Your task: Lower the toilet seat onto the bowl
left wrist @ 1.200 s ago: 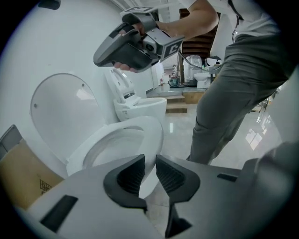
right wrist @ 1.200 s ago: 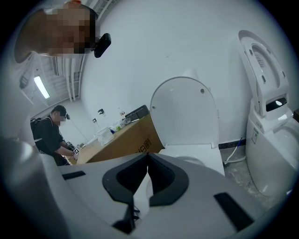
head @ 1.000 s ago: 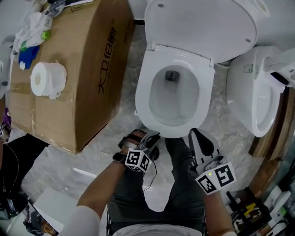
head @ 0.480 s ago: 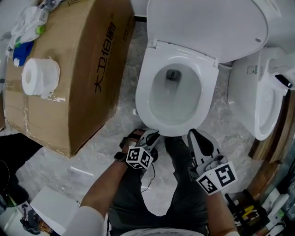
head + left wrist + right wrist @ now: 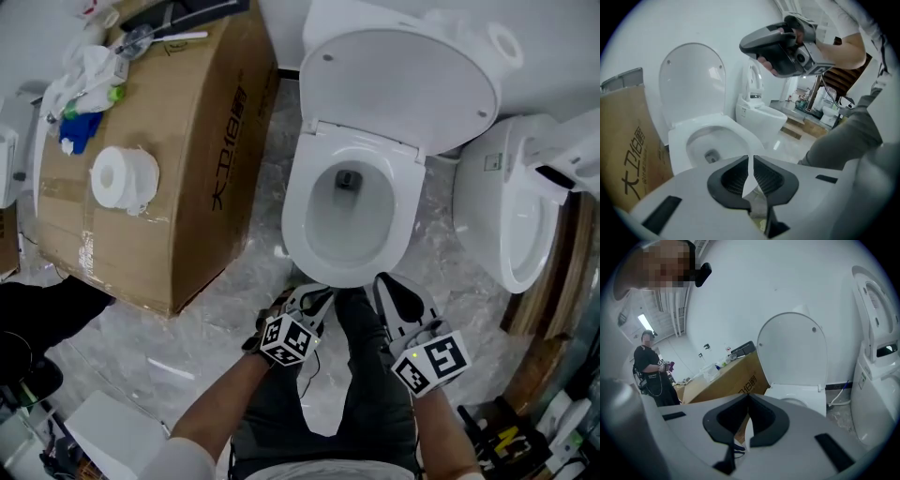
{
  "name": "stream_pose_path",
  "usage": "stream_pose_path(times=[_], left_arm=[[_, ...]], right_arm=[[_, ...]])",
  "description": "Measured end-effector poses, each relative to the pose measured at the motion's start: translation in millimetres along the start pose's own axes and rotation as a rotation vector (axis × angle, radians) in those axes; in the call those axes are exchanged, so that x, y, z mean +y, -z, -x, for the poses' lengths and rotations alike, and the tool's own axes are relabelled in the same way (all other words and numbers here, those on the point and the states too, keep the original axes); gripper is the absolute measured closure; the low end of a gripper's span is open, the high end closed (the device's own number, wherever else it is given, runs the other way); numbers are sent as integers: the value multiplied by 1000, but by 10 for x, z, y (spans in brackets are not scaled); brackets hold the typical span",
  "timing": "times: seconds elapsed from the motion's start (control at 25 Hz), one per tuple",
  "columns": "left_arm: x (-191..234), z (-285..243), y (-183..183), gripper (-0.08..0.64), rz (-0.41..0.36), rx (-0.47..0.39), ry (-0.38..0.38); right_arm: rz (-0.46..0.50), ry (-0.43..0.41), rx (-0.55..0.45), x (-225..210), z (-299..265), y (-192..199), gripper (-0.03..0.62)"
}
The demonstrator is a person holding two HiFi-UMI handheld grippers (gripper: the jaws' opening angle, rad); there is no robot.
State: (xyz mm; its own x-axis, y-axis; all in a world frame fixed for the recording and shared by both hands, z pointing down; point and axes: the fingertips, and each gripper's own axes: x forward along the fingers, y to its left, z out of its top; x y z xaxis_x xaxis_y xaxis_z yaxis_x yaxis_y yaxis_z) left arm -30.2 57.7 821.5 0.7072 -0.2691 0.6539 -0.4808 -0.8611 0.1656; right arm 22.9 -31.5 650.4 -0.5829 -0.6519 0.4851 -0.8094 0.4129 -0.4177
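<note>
While toilet lid (image 5: 398,80) stands up, cardboard box (image 5: 187,159) alongside

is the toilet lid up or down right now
Up. The lid stands raised behind the bowl, and the bowl's opening is uncovered in the head view and the left gripper view.

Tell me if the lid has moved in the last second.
No. The lid still stands raised behind the bowl, unchanged against it.
</note>
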Motion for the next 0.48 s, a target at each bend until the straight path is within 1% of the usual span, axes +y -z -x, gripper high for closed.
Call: stream_pose_path(times=[0.16, 0.24, 0.32, 0.48], left_arm=[[66, 451, -774, 528, 13, -91, -49], [87, 699, -1160, 546, 28, -136, -71], [91, 956, -1526, 549, 42, -177, -89], [107, 1435, -2204, 551, 31, -241, -128]], right_arm=[[29, 2, -21, 163, 210, -437, 577], [37, 9, -27, 252, 344, -618, 577], [41, 17, -32, 350, 483, -783, 577], [62, 24, -59, 551, 719, -1129, 577]])
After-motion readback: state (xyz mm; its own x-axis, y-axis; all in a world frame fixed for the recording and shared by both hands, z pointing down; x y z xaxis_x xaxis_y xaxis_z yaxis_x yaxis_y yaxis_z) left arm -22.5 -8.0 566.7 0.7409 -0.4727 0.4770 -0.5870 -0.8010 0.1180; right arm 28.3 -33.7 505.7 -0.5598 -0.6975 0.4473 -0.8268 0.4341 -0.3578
